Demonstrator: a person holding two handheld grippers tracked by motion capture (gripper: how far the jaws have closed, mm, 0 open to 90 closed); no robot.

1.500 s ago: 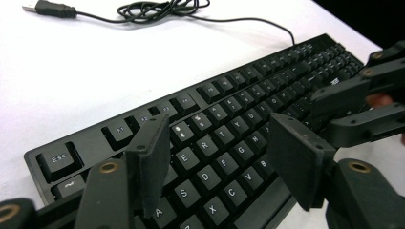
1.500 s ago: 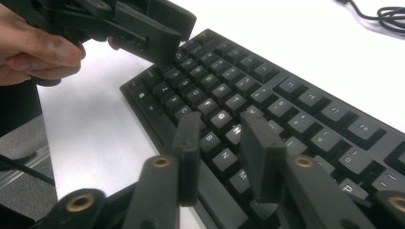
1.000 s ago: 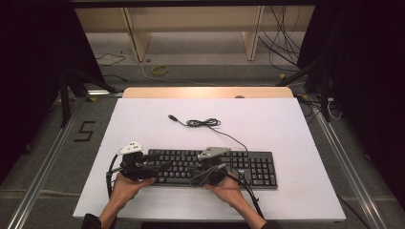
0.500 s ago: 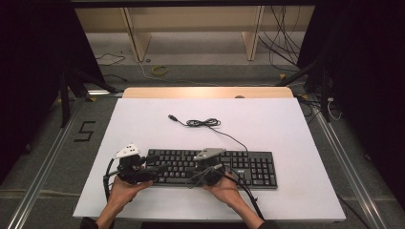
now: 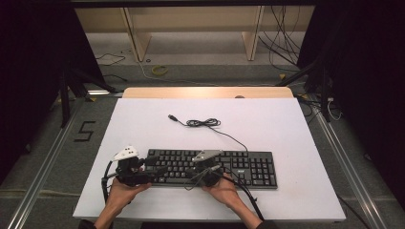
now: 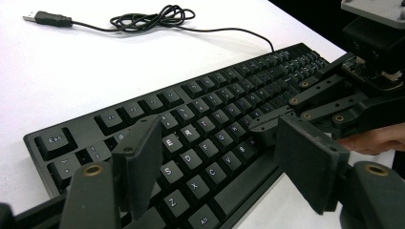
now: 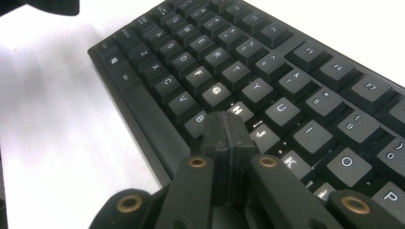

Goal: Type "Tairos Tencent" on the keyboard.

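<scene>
A black keyboard (image 5: 239, 167) lies flat near the front of the white table (image 5: 286, 124). Its thin black cable (image 5: 203, 123) coils behind it and ends in a loose USB plug (image 5: 172, 117). My left gripper (image 5: 154, 171) is at the keyboard's left end. Its jaws stand open (image 6: 224, 162), wide apart over the lower letter rows. My right gripper (image 5: 190, 173) reaches over the middle keys with its jaws shut (image 7: 228, 126) and nothing between them. Its tips sit by the B, H and N keys (image 7: 239, 112); I cannot tell whether they touch.
The table's front edge runs just below both hands (image 5: 224, 191). A wooden strip (image 5: 205, 92) borders the far edge. Beyond it are shelf legs and loose cables on the floor (image 5: 157, 70). Dark curtains flank both sides.
</scene>
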